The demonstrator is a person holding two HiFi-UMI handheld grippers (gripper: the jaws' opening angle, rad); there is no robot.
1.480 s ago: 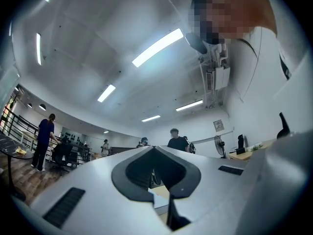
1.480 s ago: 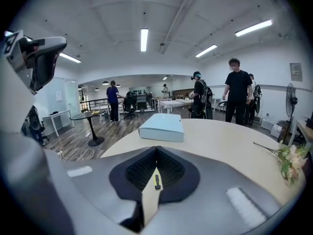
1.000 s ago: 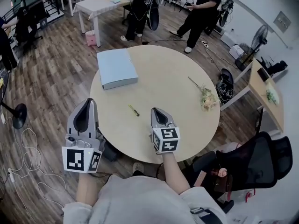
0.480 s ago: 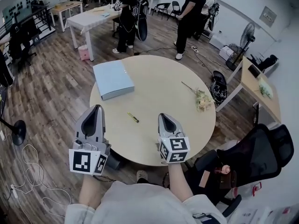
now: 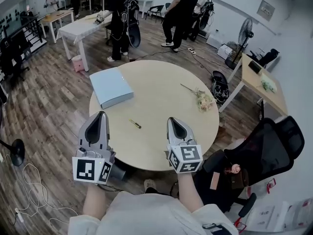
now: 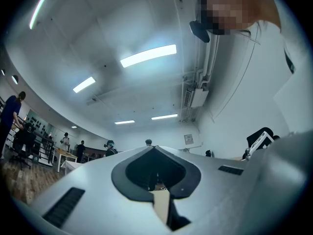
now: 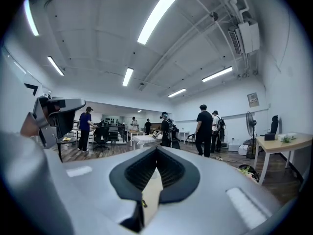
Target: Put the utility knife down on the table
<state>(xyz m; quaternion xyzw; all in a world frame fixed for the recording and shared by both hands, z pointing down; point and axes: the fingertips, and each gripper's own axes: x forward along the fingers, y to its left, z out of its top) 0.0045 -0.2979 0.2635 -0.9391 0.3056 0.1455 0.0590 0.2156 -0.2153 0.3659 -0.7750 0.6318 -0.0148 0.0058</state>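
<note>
— Lying where, the utility knife (image 5: 135, 124)?
— Flat on the round bench (image 5: 161, 77), centre-left of the frame, between both tools and touching neither.
— And the left hand-held gripper (image 5: 101, 114)?
— Clenched, empty, lower left at the bench rim.
— The right hand-held gripper (image 5: 174, 120)?
— Clenched on nothing too, over the near rim.
</note>
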